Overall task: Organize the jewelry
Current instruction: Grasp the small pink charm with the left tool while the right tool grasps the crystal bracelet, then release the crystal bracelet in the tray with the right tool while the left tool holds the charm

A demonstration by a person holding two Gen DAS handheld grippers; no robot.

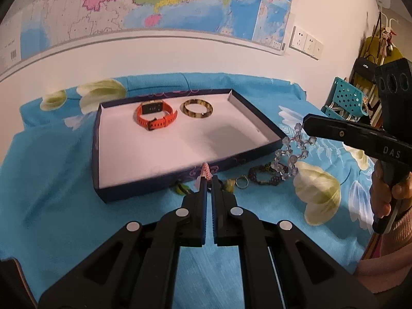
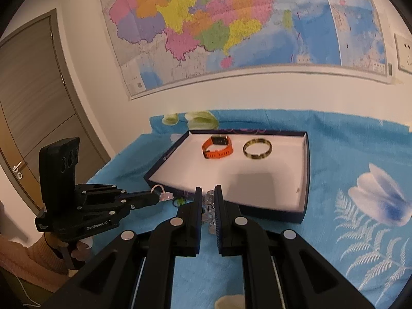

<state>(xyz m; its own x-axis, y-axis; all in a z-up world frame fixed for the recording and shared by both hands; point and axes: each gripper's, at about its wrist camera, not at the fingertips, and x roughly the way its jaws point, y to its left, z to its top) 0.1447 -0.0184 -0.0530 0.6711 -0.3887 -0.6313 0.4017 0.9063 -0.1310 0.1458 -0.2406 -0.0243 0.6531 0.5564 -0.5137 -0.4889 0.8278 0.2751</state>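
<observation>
Closed on a pink beaded piece (image 1: 206, 170), the left gripper (image 1: 209, 180) sits by the tray's (image 1: 144, 191) near wall. Right gripper (image 2: 207, 200) pinches a clear bead bracelet (image 1: 293, 152) just outside the tray; watch (image 1: 155, 116) and bangle (image 1: 196, 108) lie inside.

Hidden behind the left gripper's (image 1: 208, 180) closed fingertips: most of the pink beaded piece (image 1: 206, 170), only its tip showing. Partly screened by the right gripper (image 2: 207, 195): the clear crystal bracelet (image 2: 209, 215). Too small and blurred to identify: green trinket (image 1: 182, 188) by the tray's (image 1: 144, 191) front wall.
</observation>
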